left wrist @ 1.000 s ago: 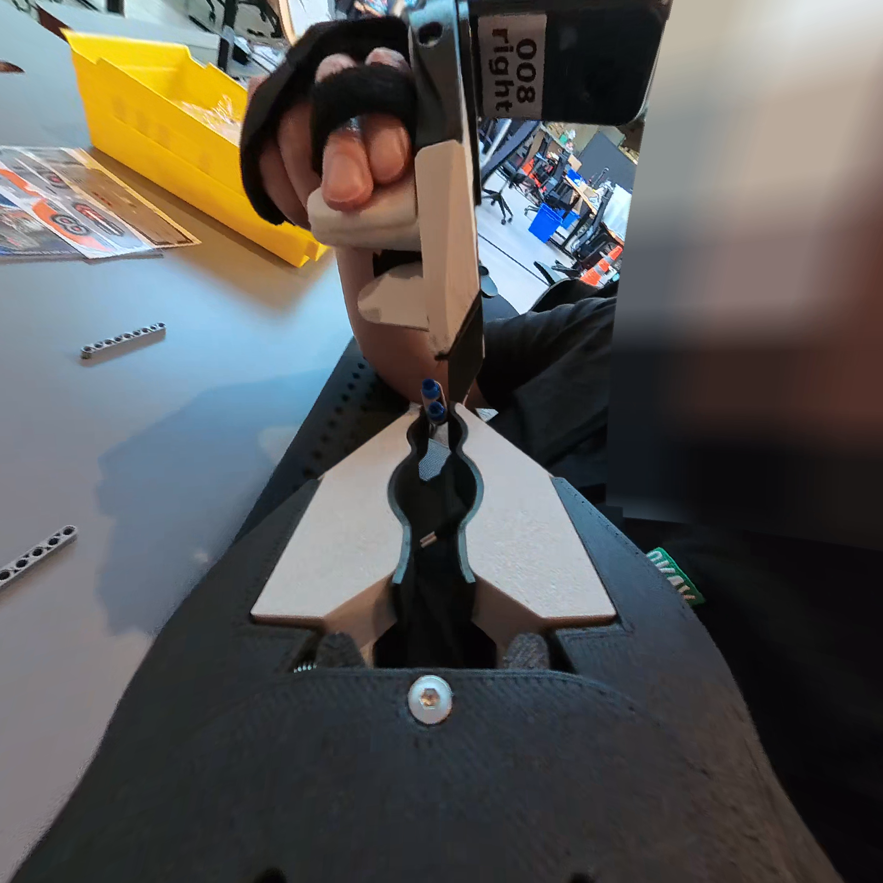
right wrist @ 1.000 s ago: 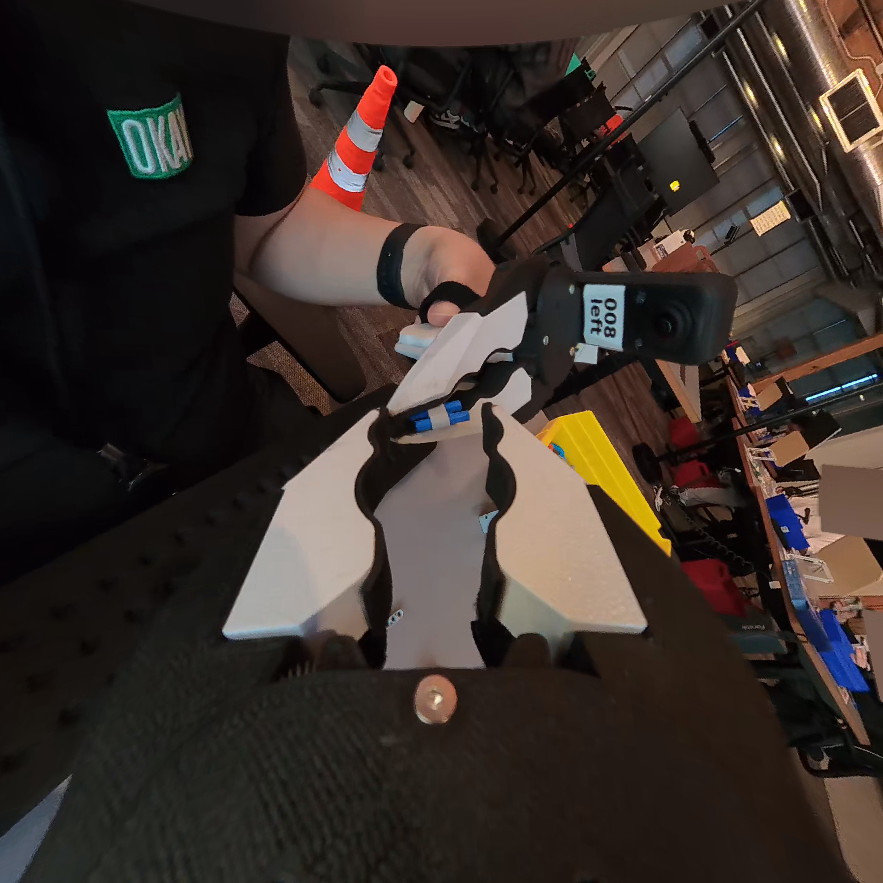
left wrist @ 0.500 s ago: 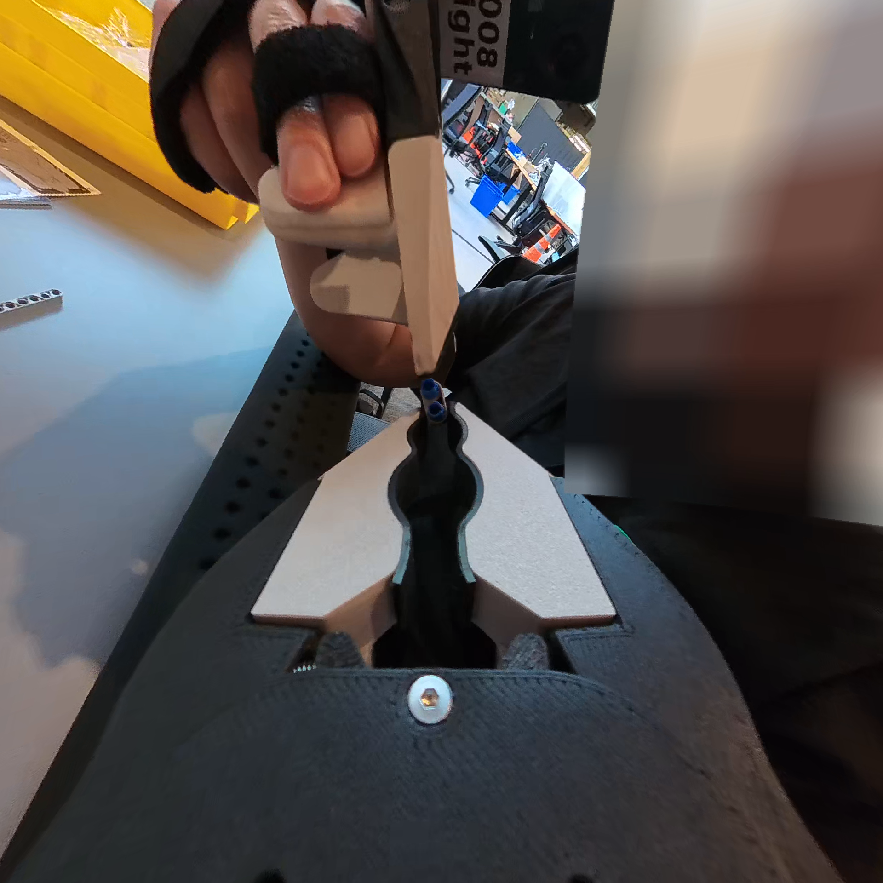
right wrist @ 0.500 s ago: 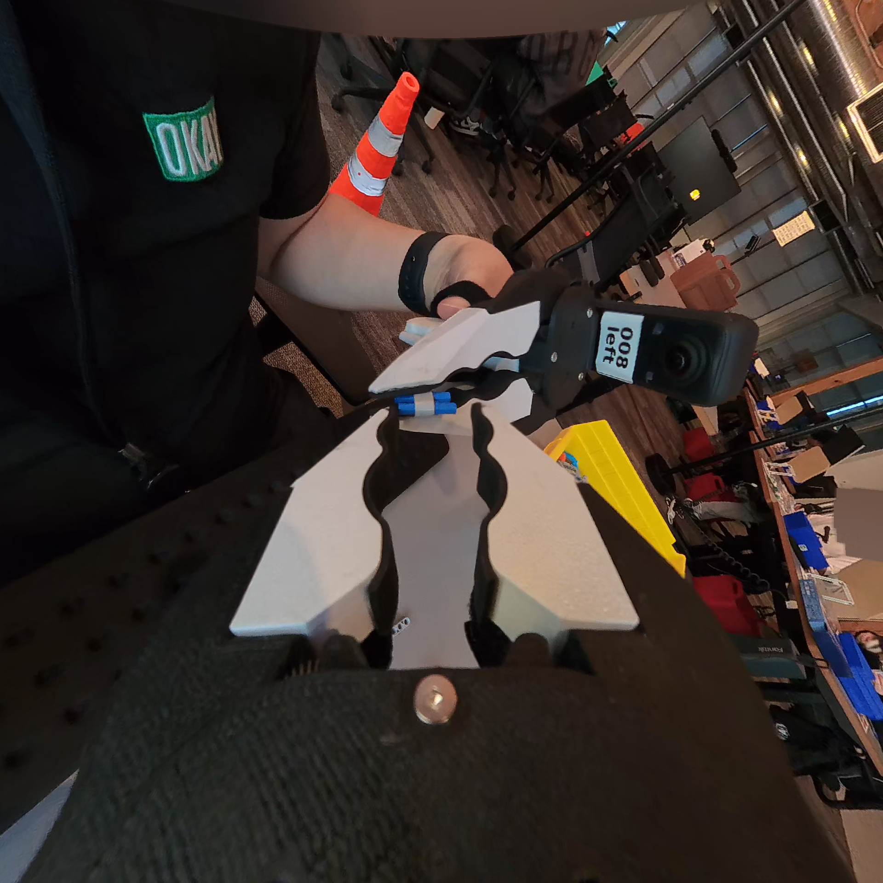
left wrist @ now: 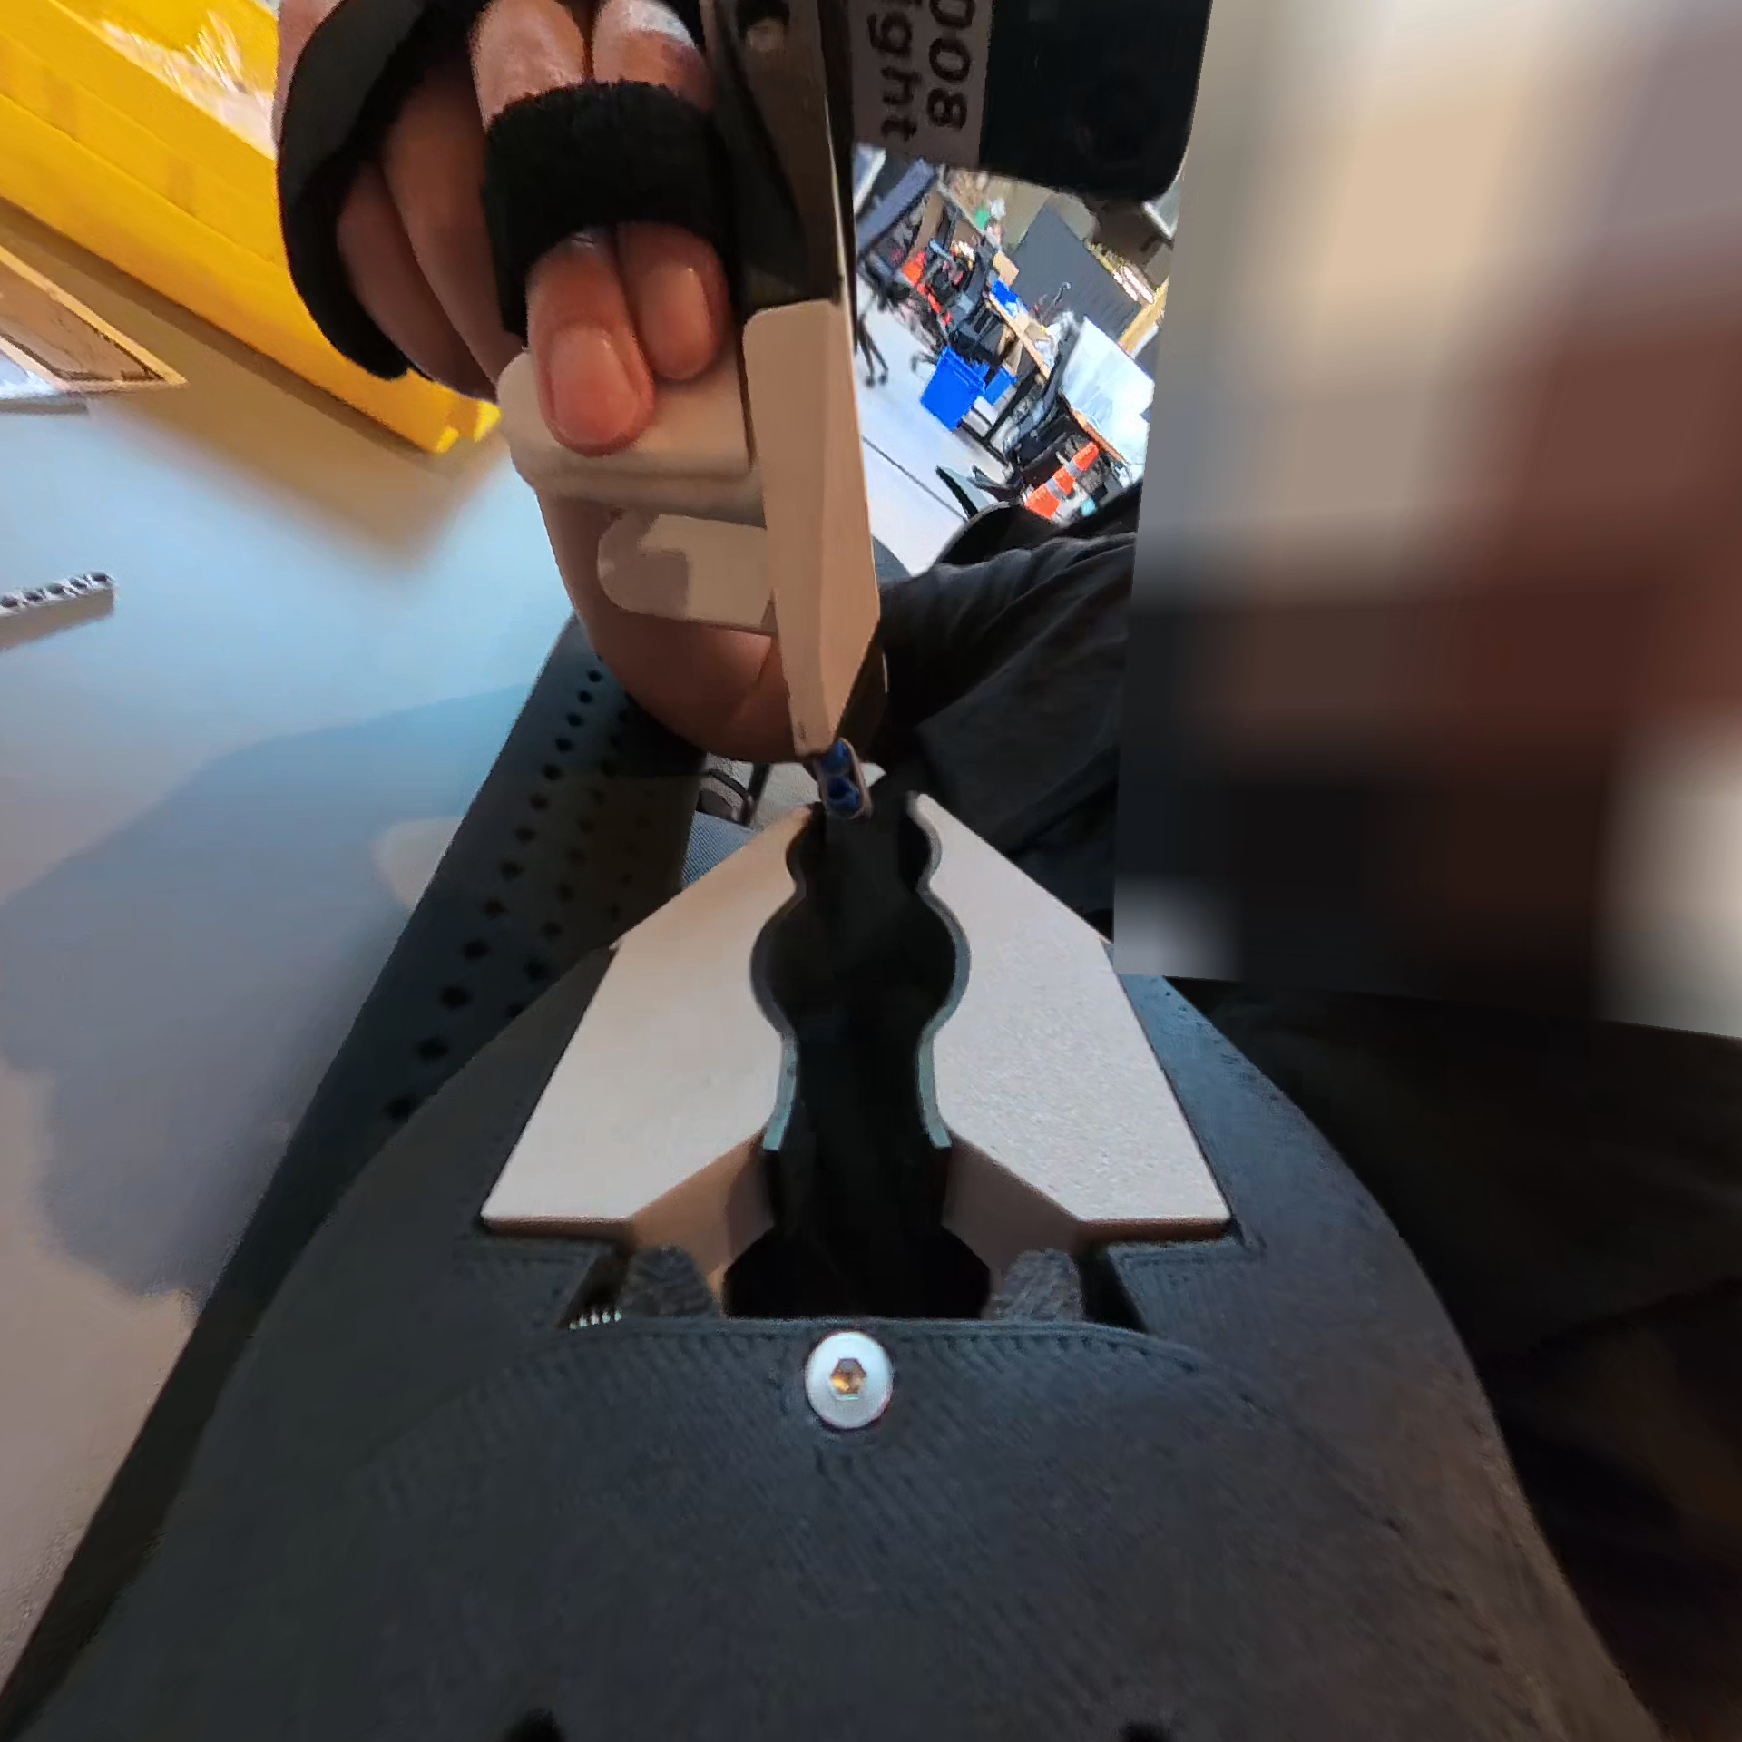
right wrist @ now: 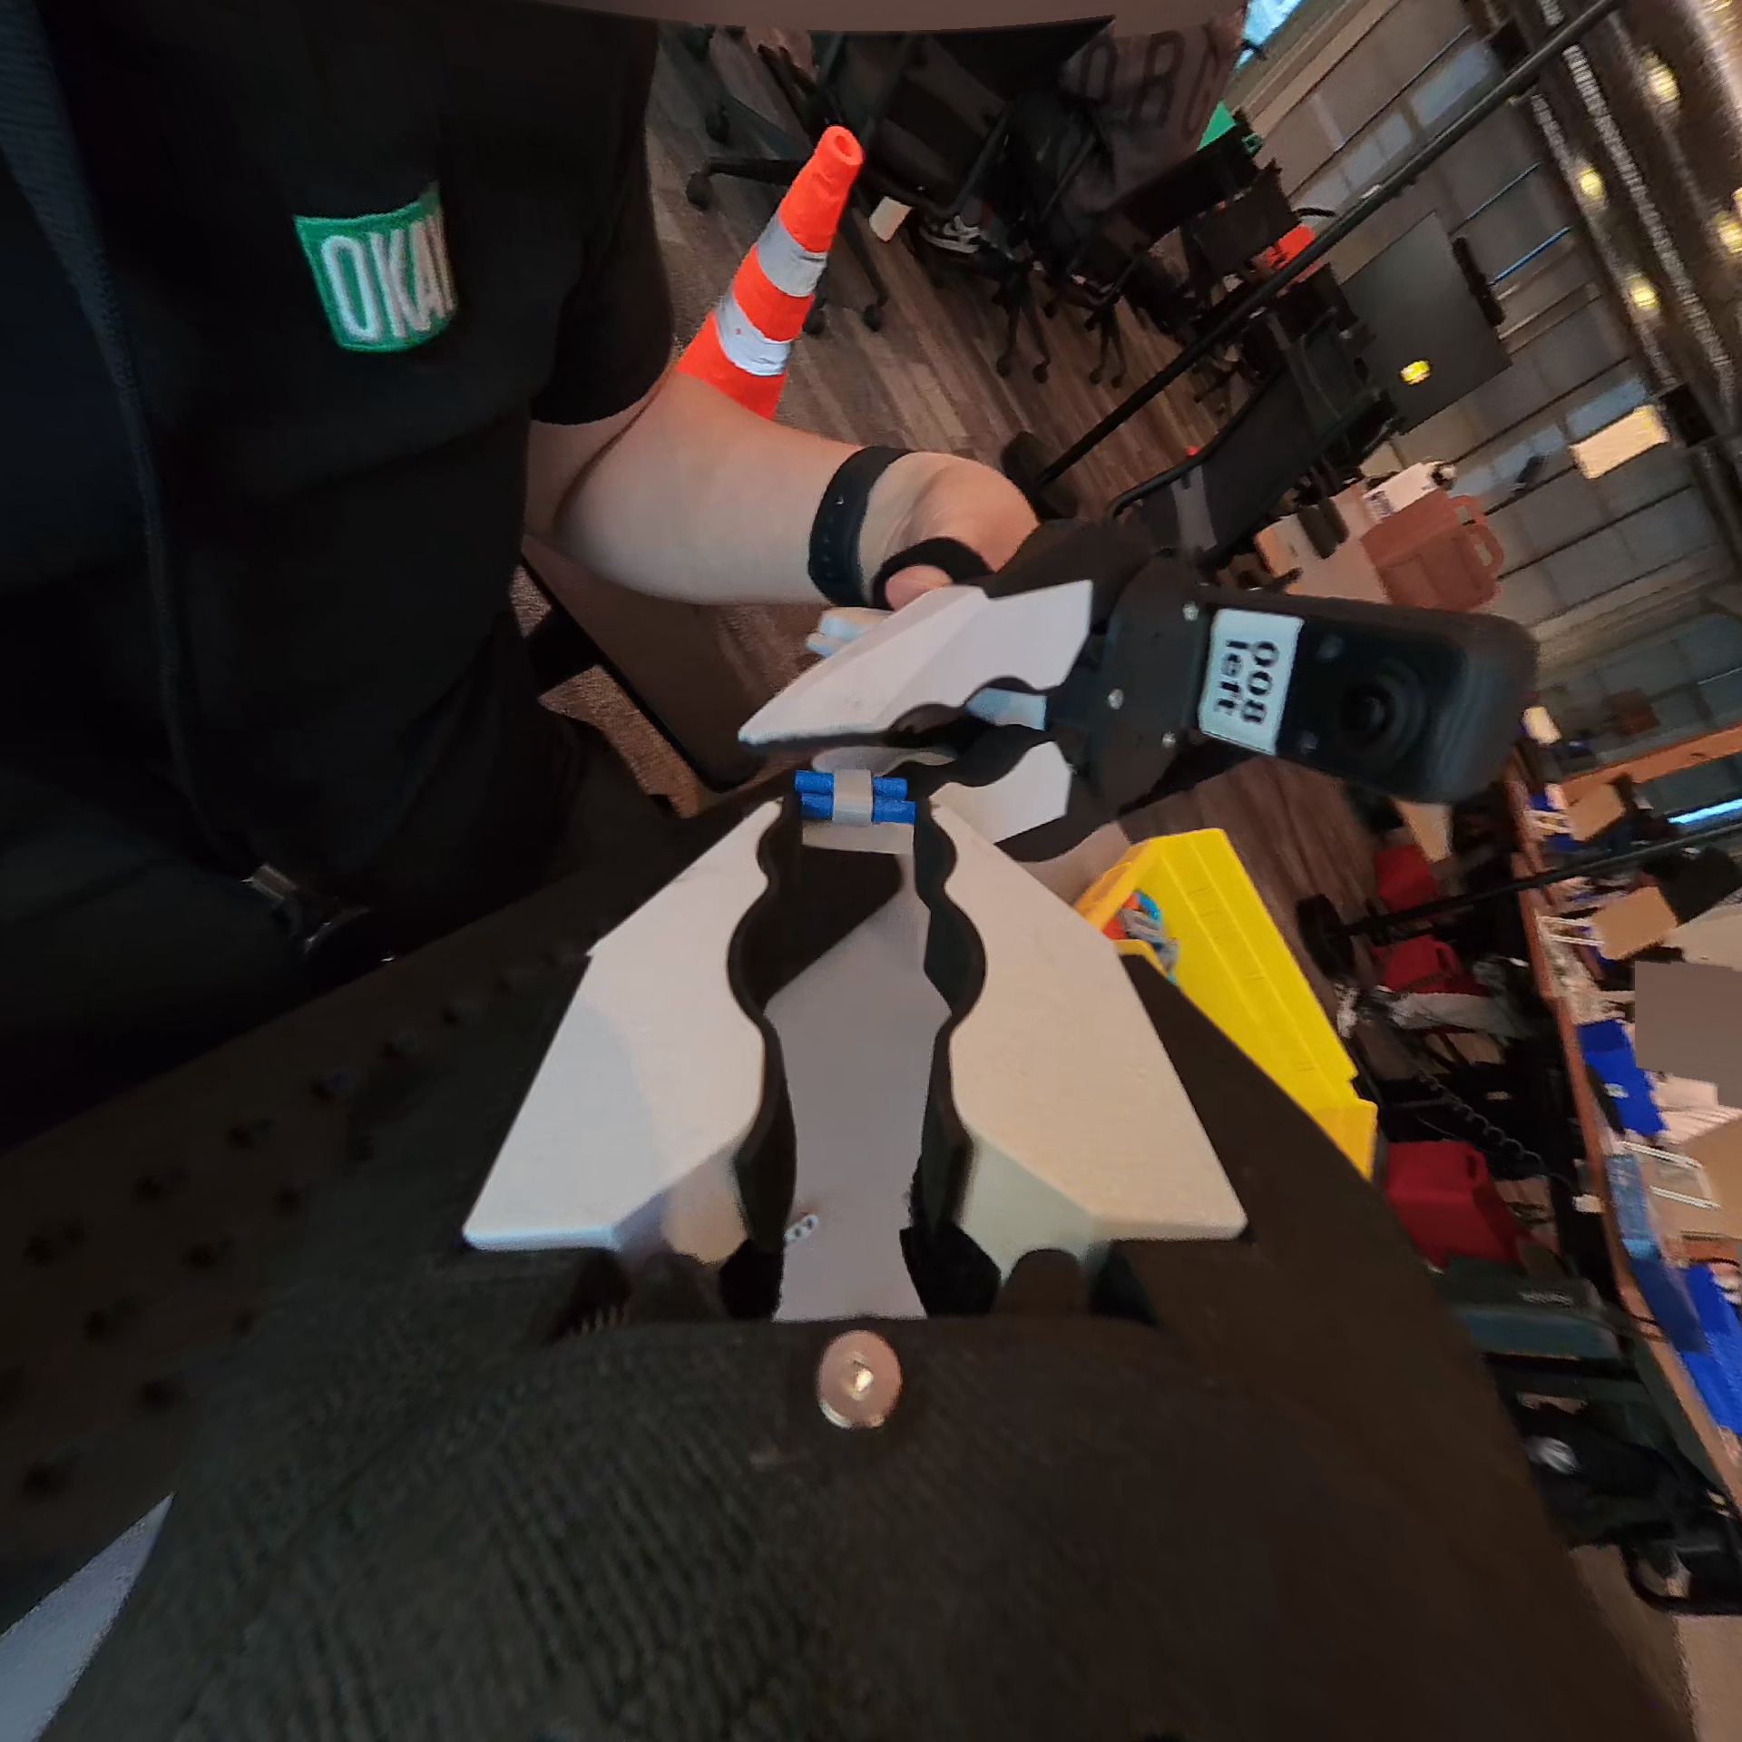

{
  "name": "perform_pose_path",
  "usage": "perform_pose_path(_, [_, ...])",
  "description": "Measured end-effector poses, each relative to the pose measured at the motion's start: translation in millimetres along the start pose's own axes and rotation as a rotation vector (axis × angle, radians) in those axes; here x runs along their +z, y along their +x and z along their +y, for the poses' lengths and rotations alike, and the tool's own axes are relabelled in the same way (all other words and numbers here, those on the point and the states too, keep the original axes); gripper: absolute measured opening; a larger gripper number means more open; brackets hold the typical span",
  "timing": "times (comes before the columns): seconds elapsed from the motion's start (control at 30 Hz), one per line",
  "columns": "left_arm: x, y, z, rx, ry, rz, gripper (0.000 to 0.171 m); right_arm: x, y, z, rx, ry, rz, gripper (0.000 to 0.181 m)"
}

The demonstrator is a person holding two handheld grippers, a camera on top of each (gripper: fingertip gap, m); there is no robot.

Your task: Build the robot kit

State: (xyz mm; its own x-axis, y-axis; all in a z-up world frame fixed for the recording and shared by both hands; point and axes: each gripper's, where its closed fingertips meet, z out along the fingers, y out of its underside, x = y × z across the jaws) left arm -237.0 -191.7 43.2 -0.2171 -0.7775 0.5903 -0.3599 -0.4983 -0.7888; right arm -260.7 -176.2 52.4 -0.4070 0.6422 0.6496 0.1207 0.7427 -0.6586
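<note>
A small grey connector with two blue pins (right wrist: 853, 797) is held in the air between both grippers. My right gripper (right wrist: 853, 818) has its fingertips closed against the two ends of the pins. My left gripper (left wrist: 860, 809) is nearly closed, with the pin piece (left wrist: 842, 782) at its tips, seen end on. In the right wrist view the left gripper's upper finger (right wrist: 924, 660) lies above the piece and its lower finger below it. In the left wrist view the right gripper (left wrist: 829, 726) comes down from above, edge on, held by a gloved hand (left wrist: 584, 311).
A yellow bin (left wrist: 141, 188) stands on the grey table (left wrist: 188, 754), also in the right wrist view (right wrist: 1225, 990). A grey holed beam (left wrist: 57, 599) and a printed sheet (left wrist: 66, 349) lie on the table. A person in a black shirt sits close. An orange cone (right wrist: 782, 273) stands on the floor. The tips of both grippers are at nearly the same place.
My right gripper's fingers have narrowed from wide apart to the length of the pins. The left gripper kept the pin piece at its tips. Both views shifted slightly.
</note>
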Motion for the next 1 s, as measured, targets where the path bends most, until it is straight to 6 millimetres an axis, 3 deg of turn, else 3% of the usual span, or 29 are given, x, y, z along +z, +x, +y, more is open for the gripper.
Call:
perform_pose_path(0.17, [-21.7,3.3,-21.6,0.101,0.133,-0.072,0.017,-15.0,25.5,-8.7,-0.071,0.025,0.17,0.023])
perform_pose_path(0.3, [-36.1,7.2,-38.8,0.16,0.263,-0.12,0.017,-21.9,34.5,-18.4,-0.129,0.038,0.25,0.022])
perform_pose_path(0.5, [-31.7,12.3,-45.4,0.193,0.316,-0.143,0.017,-16.1,39.0,-20.1,-0.236,-0.039,0.318,0.023])
perform_pose_path(0.63, [-33.1,12.8,-49.5,0.257,0.332,-0.197,0.006,-14.0,41.3,-20.5,-0.261,-0.053,0.34,0.022])
perform_pose_path(1.0, [-41.4,7.9,-50.5,0.202,0.362,-0.216,0.005,-19.2,43.8,-19.0,-0.175,-0.041,0.332,0.023])
